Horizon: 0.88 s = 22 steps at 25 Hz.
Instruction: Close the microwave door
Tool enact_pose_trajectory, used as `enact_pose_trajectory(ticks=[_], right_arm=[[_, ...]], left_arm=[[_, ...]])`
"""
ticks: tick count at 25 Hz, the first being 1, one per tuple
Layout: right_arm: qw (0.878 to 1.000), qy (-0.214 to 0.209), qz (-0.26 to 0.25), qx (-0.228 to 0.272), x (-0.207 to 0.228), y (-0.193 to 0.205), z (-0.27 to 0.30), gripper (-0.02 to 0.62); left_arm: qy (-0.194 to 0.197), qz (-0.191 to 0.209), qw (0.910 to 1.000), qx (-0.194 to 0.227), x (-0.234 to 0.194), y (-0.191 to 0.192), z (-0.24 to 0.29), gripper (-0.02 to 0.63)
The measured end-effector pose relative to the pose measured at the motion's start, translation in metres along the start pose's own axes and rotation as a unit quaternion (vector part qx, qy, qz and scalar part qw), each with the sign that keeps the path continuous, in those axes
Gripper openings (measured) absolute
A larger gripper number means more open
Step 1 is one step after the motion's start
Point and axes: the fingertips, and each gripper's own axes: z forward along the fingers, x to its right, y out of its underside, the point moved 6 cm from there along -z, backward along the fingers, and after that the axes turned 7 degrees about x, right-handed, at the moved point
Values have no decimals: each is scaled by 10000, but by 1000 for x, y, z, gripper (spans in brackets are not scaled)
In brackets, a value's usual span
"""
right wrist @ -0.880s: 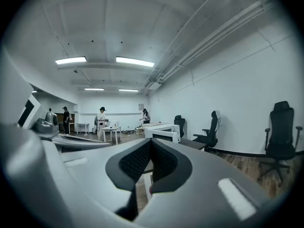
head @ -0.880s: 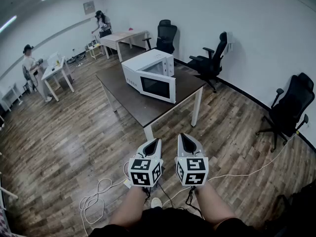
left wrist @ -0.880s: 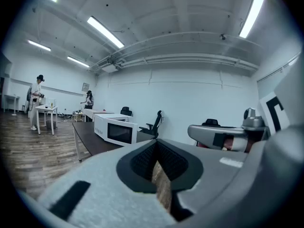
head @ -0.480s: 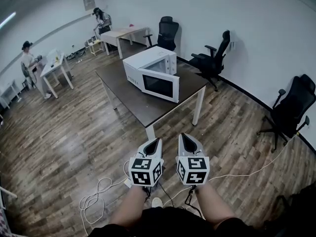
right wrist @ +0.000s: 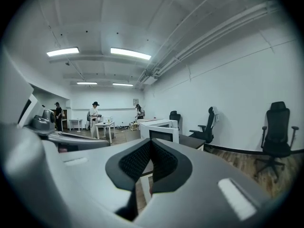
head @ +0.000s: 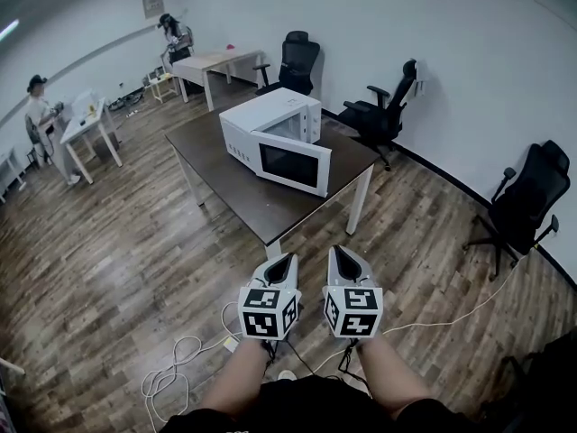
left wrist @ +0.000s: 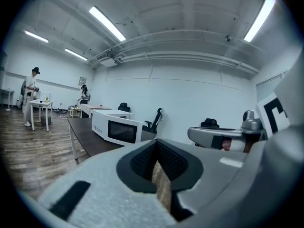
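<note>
Edged slightly closer to the tabletop (head: 236, 192), left gripper (head: 286, 258) and right gripper (head: 334, 251) fingers clenched empty, microwave door (head: 295, 162) still ajar, well beyond reach.

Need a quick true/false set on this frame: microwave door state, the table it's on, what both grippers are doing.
1. The door of the microwave stands open. True.
2. The microwave sits on a white table. False: its table is dark brown.
3. The right gripper touches the door. False: it is held well short of the table, touching nothing.
4. The left gripper and the right gripper are both shut and empty. True.
</note>
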Motion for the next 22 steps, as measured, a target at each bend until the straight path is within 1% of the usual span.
enact_pose_trajectory(ticks=[4, 10, 14, 22], right_arm=[[9998, 180, -38, -9, -8, 1, 21, 8], [9994, 328, 62, -68, -27, 10, 48, 8], [9992, 376, 71, -144, -34, 16, 63, 8], [9989, 438, 76, -159, -32, 25, 98, 9]], left_arm=[[163, -10, 9999, 19, -22, -6, 11, 9], [308, 101, 9994, -122, -55, -7, 21, 9], [311, 82, 9993, -169, -71, -7, 27, 9], [233, 70, 9994, -253, -97, 0, 48, 9]])
